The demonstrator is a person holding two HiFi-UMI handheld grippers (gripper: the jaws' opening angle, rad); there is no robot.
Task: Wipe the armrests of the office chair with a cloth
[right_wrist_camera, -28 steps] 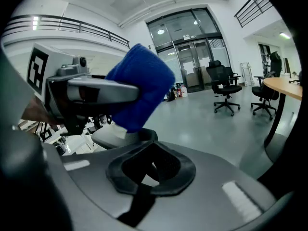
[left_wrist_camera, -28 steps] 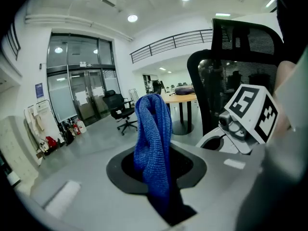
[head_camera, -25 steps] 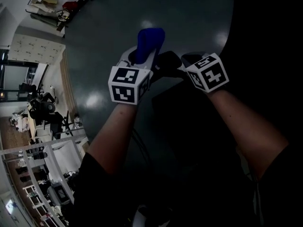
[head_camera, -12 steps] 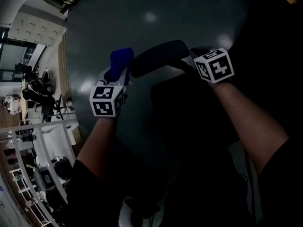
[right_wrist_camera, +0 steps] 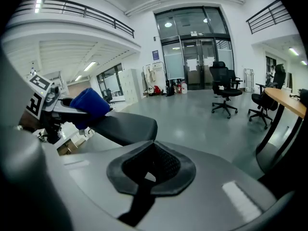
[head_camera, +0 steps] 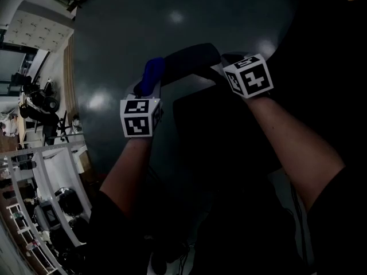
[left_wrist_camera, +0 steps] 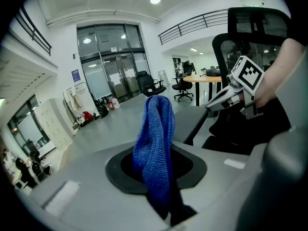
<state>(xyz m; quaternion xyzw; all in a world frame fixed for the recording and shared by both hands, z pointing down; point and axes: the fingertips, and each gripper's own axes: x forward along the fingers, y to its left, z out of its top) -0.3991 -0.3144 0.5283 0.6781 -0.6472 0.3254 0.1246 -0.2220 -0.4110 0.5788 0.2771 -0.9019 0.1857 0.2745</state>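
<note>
My left gripper [head_camera: 148,89] is shut on a blue knitted cloth [head_camera: 152,75], and the cloth presses against the near-left end of the chair's dark armrest [head_camera: 190,57]. In the left gripper view the cloth [left_wrist_camera: 155,143] stands up from the jaws, with the armrest [left_wrist_camera: 199,121] just behind it. My right gripper [head_camera: 222,67] sits at the armrest's right end. In the right gripper view its jaws [right_wrist_camera: 153,153] are shut with nothing between them; the armrest pad [right_wrist_camera: 126,127] lies ahead, and the cloth [right_wrist_camera: 89,105] rests on its left side.
The chair's black mesh back [left_wrist_camera: 250,30] rises to the right and its dark seat [head_camera: 229,136] lies below my arms. Grey glossy floor [head_camera: 172,16] surrounds the chair. Other office chairs [right_wrist_camera: 224,93] and a desk [right_wrist_camera: 284,100] stand far off.
The left gripper has slid the cloth from the middle of the armrest to its left end. The right gripper has stayed at the right end.
</note>
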